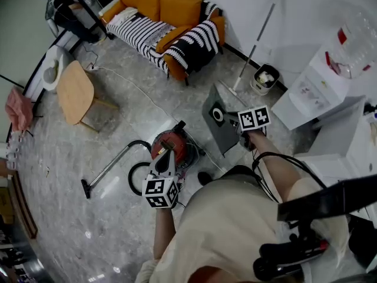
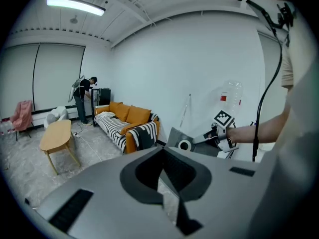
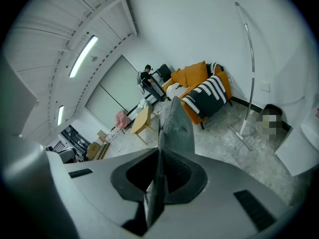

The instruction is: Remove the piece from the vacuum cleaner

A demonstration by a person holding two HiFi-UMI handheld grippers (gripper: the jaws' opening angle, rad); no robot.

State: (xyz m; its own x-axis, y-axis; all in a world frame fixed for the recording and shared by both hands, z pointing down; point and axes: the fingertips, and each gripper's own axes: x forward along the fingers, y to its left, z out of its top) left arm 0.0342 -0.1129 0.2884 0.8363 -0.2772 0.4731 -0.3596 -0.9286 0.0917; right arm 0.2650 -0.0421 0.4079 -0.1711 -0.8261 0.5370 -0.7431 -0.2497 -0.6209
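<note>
Pinching the grey piece (image 1: 221, 135) edge-on, the right gripper (image 1: 237, 125) holds it clear of the vacuum (image 1: 184, 148), at its two o'clock, so removal looks done, while the left gripper (image 1: 169, 155) hovers closed, empty.

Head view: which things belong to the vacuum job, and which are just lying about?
Job:
- red vacuum cleaner
- its hose and wand
- gray piece, clamped in the right tongs
- left tongs, shut and empty

Lying about:
- orange sofa
- wooden table
- mop
- bin
</note>
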